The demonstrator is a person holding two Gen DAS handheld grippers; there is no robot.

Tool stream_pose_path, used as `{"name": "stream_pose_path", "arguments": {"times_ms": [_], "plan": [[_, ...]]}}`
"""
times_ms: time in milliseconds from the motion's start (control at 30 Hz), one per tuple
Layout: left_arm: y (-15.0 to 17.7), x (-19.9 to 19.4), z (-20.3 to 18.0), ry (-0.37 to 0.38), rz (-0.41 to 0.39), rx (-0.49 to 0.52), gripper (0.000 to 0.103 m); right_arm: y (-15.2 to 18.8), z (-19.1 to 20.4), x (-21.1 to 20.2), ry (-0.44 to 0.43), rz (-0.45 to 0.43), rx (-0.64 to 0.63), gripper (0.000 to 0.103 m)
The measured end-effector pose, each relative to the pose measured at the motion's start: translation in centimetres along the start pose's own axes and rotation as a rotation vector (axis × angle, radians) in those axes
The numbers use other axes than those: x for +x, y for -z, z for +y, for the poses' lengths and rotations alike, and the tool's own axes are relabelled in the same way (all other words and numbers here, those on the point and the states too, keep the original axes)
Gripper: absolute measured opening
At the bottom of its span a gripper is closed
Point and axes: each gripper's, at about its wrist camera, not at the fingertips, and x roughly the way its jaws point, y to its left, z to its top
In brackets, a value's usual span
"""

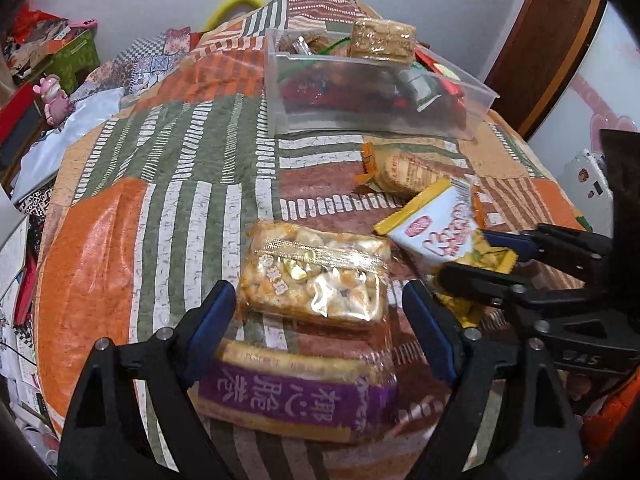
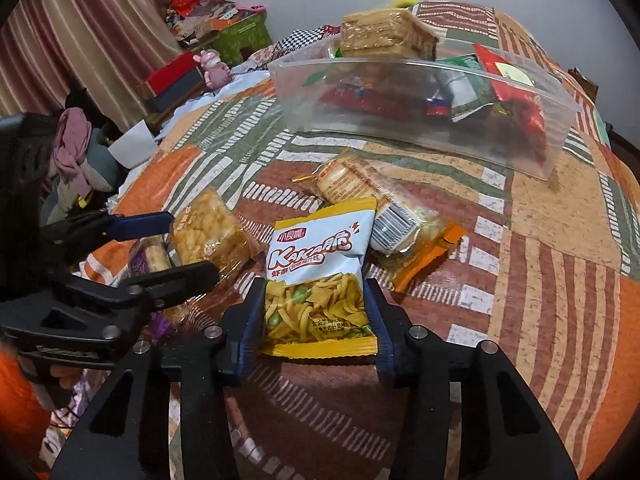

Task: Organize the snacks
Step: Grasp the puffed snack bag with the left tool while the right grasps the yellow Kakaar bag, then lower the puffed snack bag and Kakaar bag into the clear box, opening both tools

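Note:
My left gripper (image 1: 318, 312) is open, its fingers on either side of a clear-wrapped golden rice-crisp snack (image 1: 316, 276), which shows in the right wrist view (image 2: 208, 232) too. A purple-labelled cracker pack (image 1: 296, 396) lies below it between the fingers. My right gripper (image 2: 316, 320) has its blue pads against both sides of the yellow-and-blue Kaka chips bag (image 2: 320, 276), which lies on the table. The bag also shows in the left wrist view (image 1: 436, 232). An orange-ended biscuit pack (image 2: 384, 216) lies behind it. A clear plastic bin (image 2: 420, 136) holds several snacks.
The round table (image 1: 140, 208) has a patchwork orange, green and brown cloth. A wrapped cake block (image 2: 384, 36) sits on top of the bin's contents. Boxes, a pink figurine (image 2: 216, 68) and clutter stand beyond the table's left edge.

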Motion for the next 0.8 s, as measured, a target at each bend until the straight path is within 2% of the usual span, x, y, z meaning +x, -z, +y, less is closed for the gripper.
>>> {"name": "stream_pose_path", "arguments": {"times_ms": [133, 267, 500, 800], "plan": [[-0.5, 1.0, 0.3, -0.021, 0.009, -0.008, 0.086, -0.3, -0.2, -0.6, -0.002, -0.019, 0.004, 0.043], [-0.7, 2.1, 0.8, 0.000, 0.032, -0.037, 0.086, -0.4, -0.2, -1.1, 0.000, -0.037, 0.001, 0.043], [-0.7, 1.9, 0.3, -0.014, 0.002, -0.034, 0.079, -0.9, -0.2, -2.2, -0.007, -0.069, 0.003, 0.043], [-2.2, -1.8, -0.4, -0.017, -0.110, -0.025, 0.079, -2.3, -0.8, -4.1, 0.001, -0.141, 0.013, 0.043]]}}
